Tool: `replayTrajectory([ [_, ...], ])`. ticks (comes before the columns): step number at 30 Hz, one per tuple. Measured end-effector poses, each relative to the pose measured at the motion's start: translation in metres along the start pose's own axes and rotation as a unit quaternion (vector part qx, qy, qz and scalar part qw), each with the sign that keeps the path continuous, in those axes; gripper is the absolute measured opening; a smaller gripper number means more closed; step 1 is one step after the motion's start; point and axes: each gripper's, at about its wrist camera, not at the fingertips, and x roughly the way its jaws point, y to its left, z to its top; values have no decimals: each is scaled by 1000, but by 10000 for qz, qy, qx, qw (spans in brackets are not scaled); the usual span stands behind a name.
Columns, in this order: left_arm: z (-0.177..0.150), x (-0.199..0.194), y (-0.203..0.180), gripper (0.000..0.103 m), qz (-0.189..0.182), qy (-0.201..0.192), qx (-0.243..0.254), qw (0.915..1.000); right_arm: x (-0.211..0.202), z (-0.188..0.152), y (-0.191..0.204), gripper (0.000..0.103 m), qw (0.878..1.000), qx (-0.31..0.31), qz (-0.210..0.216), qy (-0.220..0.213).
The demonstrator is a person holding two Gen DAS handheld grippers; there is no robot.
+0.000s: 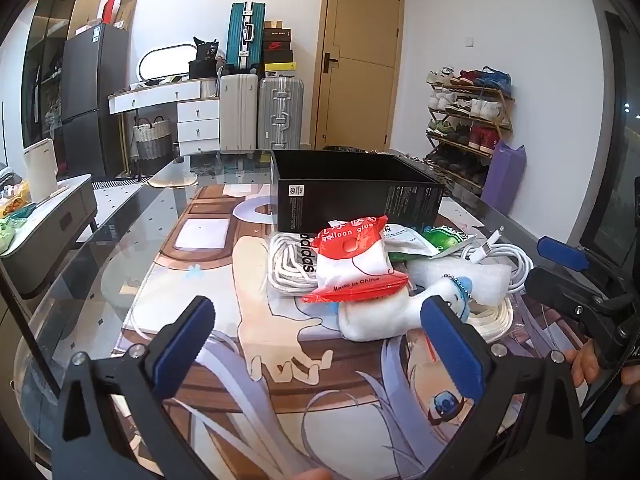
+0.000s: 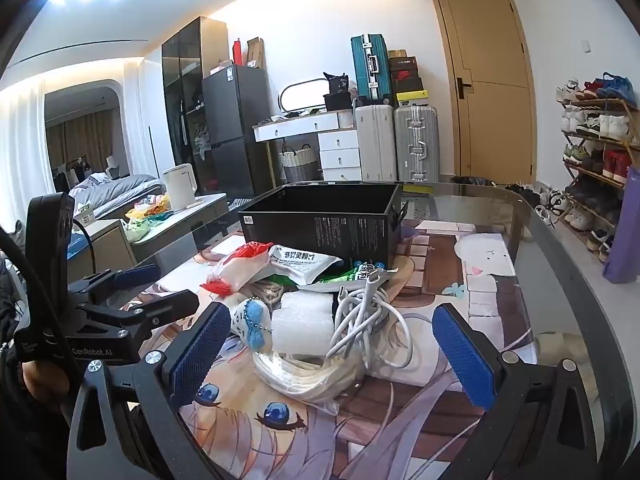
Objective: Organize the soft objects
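Note:
A pile of soft things lies on the anime desk mat (image 1: pixel 208 280) in front of an open black box (image 1: pixel 352 196). On top is a red and white balloon glue packet (image 1: pixel 352 264), over a bag of white laces (image 1: pixel 288 264). A white plush toy (image 1: pixel 380 316) with a blue bow, a white foam block (image 2: pixel 302 328), a white cable (image 2: pixel 368 320) and green and white sachets (image 2: pixel 304 264) lie beside it. My left gripper (image 1: pixel 320 344) is open and empty, just short of the plush. My right gripper (image 2: pixel 332 348) is open and empty around the cable and foam.
The glass table (image 2: pixel 560 248) reaches to the right edge. The black box (image 2: pixel 320 220) stands behind the pile. A side cabinet with a kettle (image 1: pixel 40 172) is on the left, suitcases (image 1: pixel 260 112) and a shoe rack (image 1: pixel 468 120) behind.

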Motion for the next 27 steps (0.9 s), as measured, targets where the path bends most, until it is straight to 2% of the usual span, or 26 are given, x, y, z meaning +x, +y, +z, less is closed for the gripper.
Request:
replayTrajectory([
  [27, -4, 3, 2, 103, 3, -2, -42, 10000, 0, 0, 1, 102, 10000, 13, 13, 24],
])
